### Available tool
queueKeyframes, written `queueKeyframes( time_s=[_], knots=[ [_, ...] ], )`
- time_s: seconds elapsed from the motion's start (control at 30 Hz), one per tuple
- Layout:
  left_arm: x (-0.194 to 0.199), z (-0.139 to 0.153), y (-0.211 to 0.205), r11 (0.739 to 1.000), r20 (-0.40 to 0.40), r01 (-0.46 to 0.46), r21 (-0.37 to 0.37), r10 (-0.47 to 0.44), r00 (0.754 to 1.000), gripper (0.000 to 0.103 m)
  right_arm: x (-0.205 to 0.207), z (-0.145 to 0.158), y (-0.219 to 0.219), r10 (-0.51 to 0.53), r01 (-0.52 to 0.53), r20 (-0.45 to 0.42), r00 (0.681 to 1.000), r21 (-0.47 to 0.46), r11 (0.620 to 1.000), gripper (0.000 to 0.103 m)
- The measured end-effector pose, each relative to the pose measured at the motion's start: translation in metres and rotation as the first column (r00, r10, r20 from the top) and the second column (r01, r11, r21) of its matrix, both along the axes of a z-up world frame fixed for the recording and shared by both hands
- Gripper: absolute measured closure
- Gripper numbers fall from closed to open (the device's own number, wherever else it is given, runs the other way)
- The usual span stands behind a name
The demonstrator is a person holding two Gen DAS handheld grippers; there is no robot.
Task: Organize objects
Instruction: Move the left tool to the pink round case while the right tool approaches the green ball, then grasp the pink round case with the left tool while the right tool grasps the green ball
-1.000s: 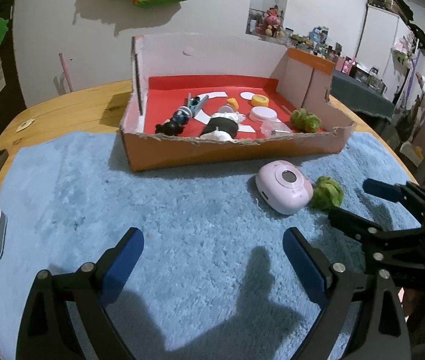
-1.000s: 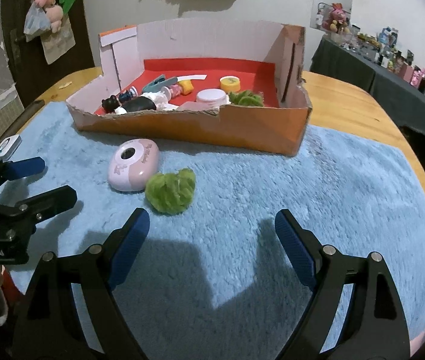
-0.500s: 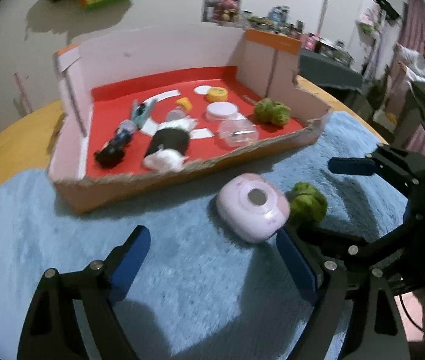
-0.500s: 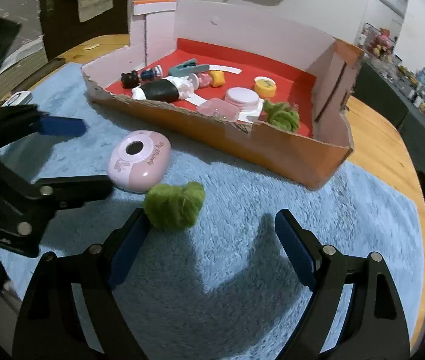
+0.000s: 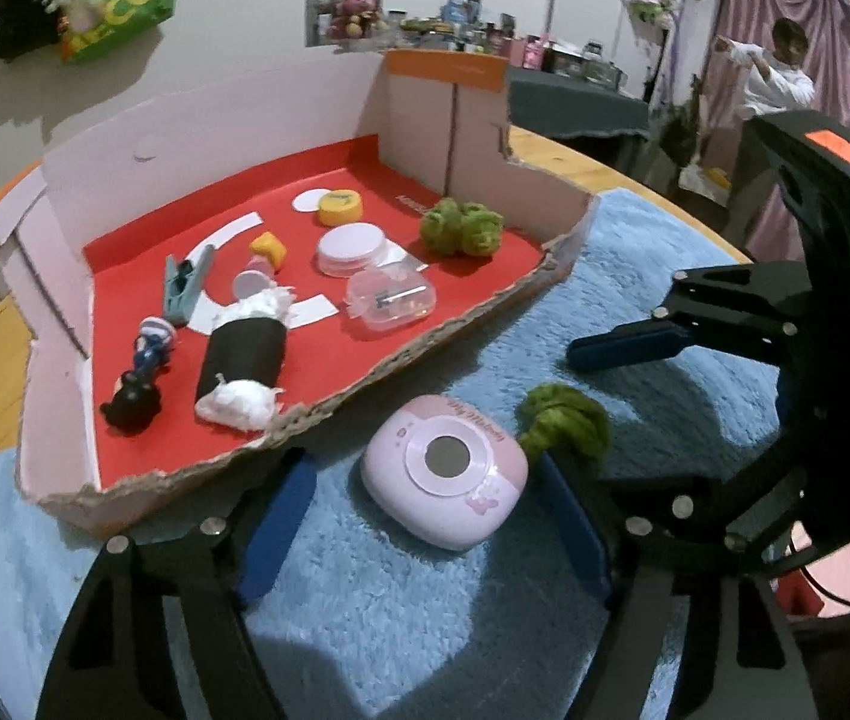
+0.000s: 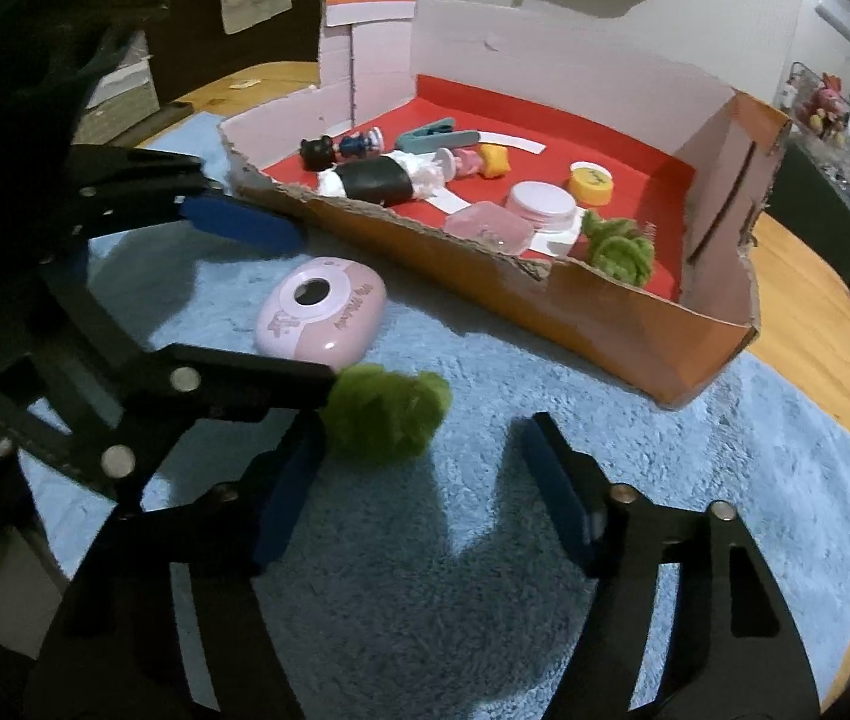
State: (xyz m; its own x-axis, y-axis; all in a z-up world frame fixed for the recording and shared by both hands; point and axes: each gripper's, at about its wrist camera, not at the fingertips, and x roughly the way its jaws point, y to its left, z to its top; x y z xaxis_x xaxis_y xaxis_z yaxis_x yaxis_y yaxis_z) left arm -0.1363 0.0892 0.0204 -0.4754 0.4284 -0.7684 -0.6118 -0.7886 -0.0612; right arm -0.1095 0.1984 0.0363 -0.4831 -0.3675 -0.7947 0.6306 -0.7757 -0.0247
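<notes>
A pink rounded case (image 5: 446, 476) lies on the blue rug just in front of the cardboard box (image 5: 329, 402); it also shows in the right wrist view (image 6: 321, 317). A green yarn ball (image 5: 566, 426) lies right beside it, also in the right wrist view (image 6: 386, 414). My left gripper (image 5: 425, 534) is open, its fingers either side of the pink case. My right gripper (image 6: 425, 492) is open, its left finger close to the green ball. The box holds a second green ball (image 5: 461, 227), a black tube, a clip, lids and a small figure.
The blue rug (image 6: 485, 600) covers a round wooden table (image 6: 809, 300). The box's torn front wall (image 6: 545, 294) stands right behind the case. A person stands far right in the left wrist view (image 5: 779, 72). Shelves with clutter line the back wall.
Both grippers have moved forward and toward each other. The pink case now sits between my left fingers, and the green ball is close to my right gripper's left finger.
</notes>
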Motion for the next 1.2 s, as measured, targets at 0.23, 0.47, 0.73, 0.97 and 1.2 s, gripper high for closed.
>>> queueKeyframes(
  time_s=[0.23,0.47,0.73,0.97,1.2],
  knots=[
    [0.000,0.002,-0.002,0.998,-0.012,0.065,0.007,-0.065,0.998,0.030,-0.002,0.003,0.003,0.026,-0.025,0.009,1.000,-0.040,0.999,0.061],
    [0.002,0.004,0.000,0.991,-0.040,0.137,-0.002,-0.137,0.990,0.030,0.000,0.004,0.002,0.041,-0.040,0.010,0.999,-0.056,0.998,0.064],
    [-0.002,0.000,0.003,0.980,-0.051,0.196,-0.036,-0.198,0.979,0.045,-0.002,0.003,0.000,0.066,-0.066,0.001,0.998,-0.029,0.997,0.068],
    [0.002,-0.001,0.005,0.978,-0.073,0.203,-0.052,-0.206,0.976,0.045,-0.002,0.004,0.002,0.082,-0.081,0.007,0.997,-0.065,0.995,0.071],
    [0.006,0.002,0.000,0.984,-0.077,0.171,-0.048,-0.174,0.982,0.045,0.001,0.011,0.011,0.052,-0.051,0.007,0.999,-0.096,0.994,0.071]
  ],
)
